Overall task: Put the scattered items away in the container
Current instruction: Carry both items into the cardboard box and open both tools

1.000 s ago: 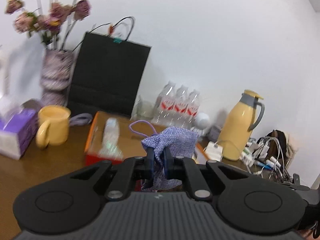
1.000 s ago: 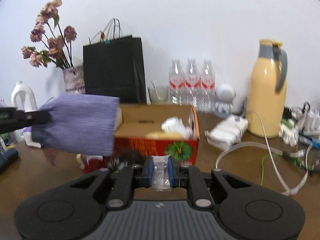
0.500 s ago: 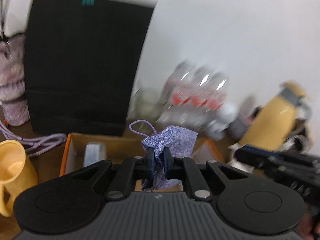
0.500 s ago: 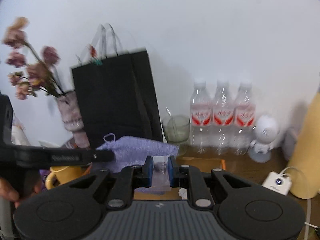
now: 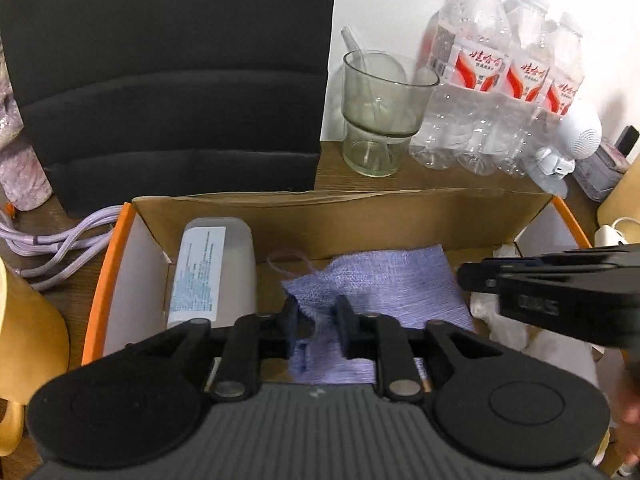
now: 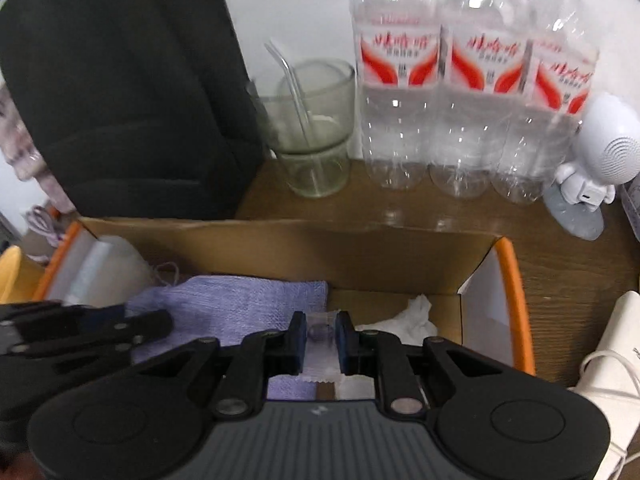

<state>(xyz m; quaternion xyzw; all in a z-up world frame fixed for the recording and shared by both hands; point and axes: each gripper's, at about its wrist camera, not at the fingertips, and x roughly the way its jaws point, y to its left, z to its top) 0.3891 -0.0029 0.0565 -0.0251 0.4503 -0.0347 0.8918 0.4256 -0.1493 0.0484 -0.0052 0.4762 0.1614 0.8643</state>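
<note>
The orange-edged cardboard box [image 5: 360, 216] [image 6: 280, 248] lies open below both grippers. A purple cloth pouch [image 5: 384, 292] [image 6: 236, 304] lies inside it. My left gripper [image 5: 316, 320] is open just above the pouch, its jaws apart around a fold of it. My right gripper [image 6: 322, 334] is shut on a small clear plastic packet [image 6: 320, 344] and hangs over the box. The right gripper also shows in the left wrist view [image 5: 560, 292]. A white bottle [image 5: 212, 272] lies at the box's left end, crumpled white tissue [image 6: 404, 320] at its right.
Behind the box stand a black paper bag [image 5: 168, 80], a glass with a straw [image 5: 380, 112], three water bottles [image 6: 472, 80] and a white astronaut figure [image 6: 600, 160]. A yellow mug [image 5: 24, 340] and purple cable [image 5: 60, 236] are at left.
Both grippers moved forward and down over the box. The left gripper opened and the pouch now lies in the box. The right gripper still holds the packet.
</note>
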